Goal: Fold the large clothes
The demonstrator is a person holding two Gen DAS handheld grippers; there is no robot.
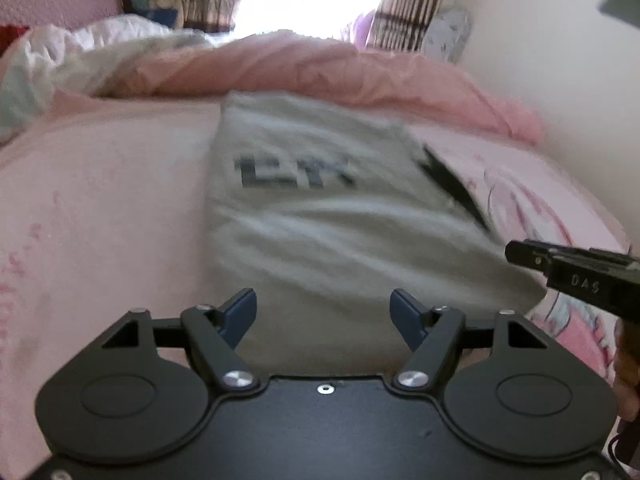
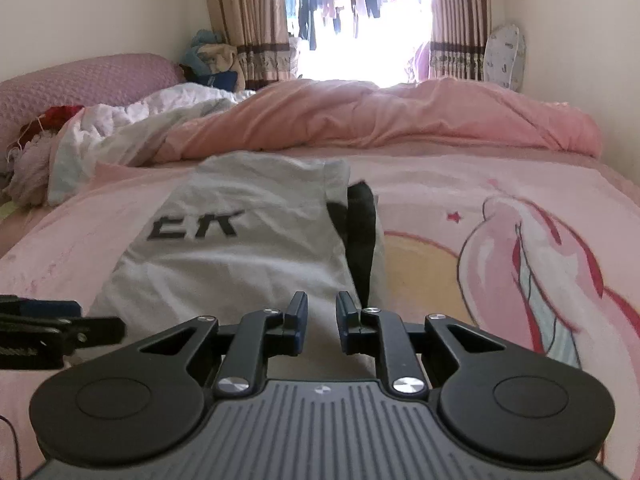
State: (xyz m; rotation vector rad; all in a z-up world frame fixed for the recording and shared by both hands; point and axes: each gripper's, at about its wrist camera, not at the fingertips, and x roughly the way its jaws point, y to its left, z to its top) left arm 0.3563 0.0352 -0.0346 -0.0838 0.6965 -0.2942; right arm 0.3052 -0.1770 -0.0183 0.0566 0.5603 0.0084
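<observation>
- A light grey folded cotton T-shirt (image 2: pixel 240 248) with dark block letters and a black panel along its right edge lies flat on the pink cartoon-print bed sheet (image 2: pixel 500 240), stretching straight ahead of both grippers.
- The left gripper (image 1: pixel 324 312) hovers at the shirt's near edge with its blue-padded fingers (image 1: pixel 240 312) spread wide and nothing between them.
- The right gripper (image 2: pixel 322 322) sits over the near right corner of the shirt, by the black panel, its jaws narrowly parted and empty.
- Beyond the shirt's far edge lies a rumpled pink duvet (image 2: pixel 380 116), with a white quilt (image 2: pixel 132 120) to the left of it.
- Farther off, striped curtains (image 2: pixel 248 20) flank a bright window.
</observation>
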